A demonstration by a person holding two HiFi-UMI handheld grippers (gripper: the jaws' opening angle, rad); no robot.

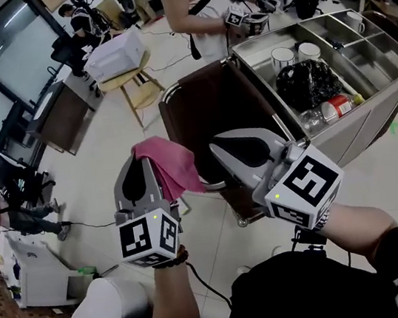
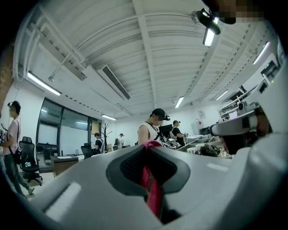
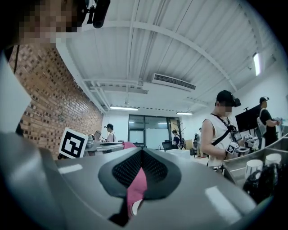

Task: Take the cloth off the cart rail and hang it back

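Observation:
A pink cloth point(image 1: 168, 164) is stretched in the air between my two grippers, in front of the cart's end rail point(image 1: 171, 97). My left gripper point(image 1: 142, 163) is shut on its left part; in the left gripper view the pink cloth point(image 2: 152, 188) runs down between the closed jaws of the left gripper point(image 2: 146, 150). My right gripper point(image 1: 218, 151) is shut on the cloth's right side, and the right gripper view shows a fold of the cloth point(image 3: 135, 188) pinched in the right gripper point(image 3: 141, 153). Both grippers point slightly upward.
The steel cart point(image 1: 371, 108) holds white cups point(image 1: 282, 56), a black bag point(image 1: 308, 83) and bottles; a dark brown bag point(image 1: 206, 108) hangs at its near end. A person point(image 1: 197, 5) stands behind it. A stool with a white box point(image 1: 117, 55) is far left; white bins point(image 1: 107, 311) lie on the floor.

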